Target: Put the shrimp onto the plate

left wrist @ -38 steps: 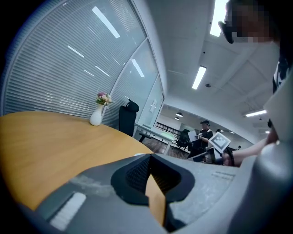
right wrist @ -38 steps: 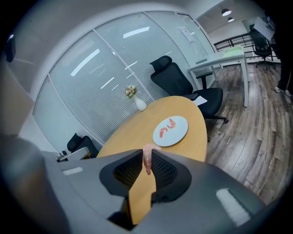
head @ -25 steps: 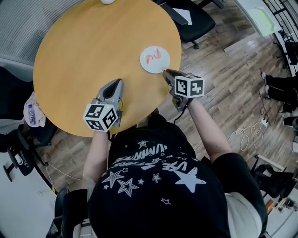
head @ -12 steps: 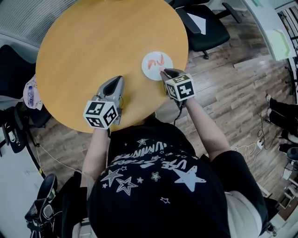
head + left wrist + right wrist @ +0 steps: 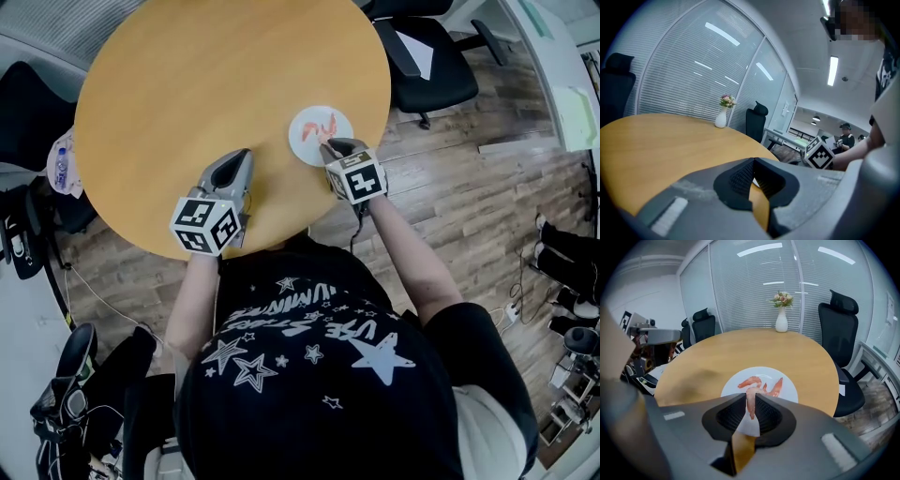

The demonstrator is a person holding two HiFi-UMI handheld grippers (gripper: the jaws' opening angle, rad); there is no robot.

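Most of the round tabletop point(image 5: 187, 84) lies bare across the upper left of the head view. At centre right, the plate point(image 5: 309, 155) carries two shrimps point(image 5: 750, 380) mid-dish, with bare white around its rim. The right claw point(image 5: 329, 145), clamped on the held shrimp point(image 5: 750, 404), blocks its near edge. The left claw point(image 5: 242, 156) sits well apart at lower left. A vase point(image 5: 781, 319) stands at the far edge, and a chair point(image 5: 427, 61) crowds the upper right.

Right hand-held gripper point(image 5: 329, 144) pinches shrimp point(image 5: 751, 405); left one point(image 5: 753, 161) closed.
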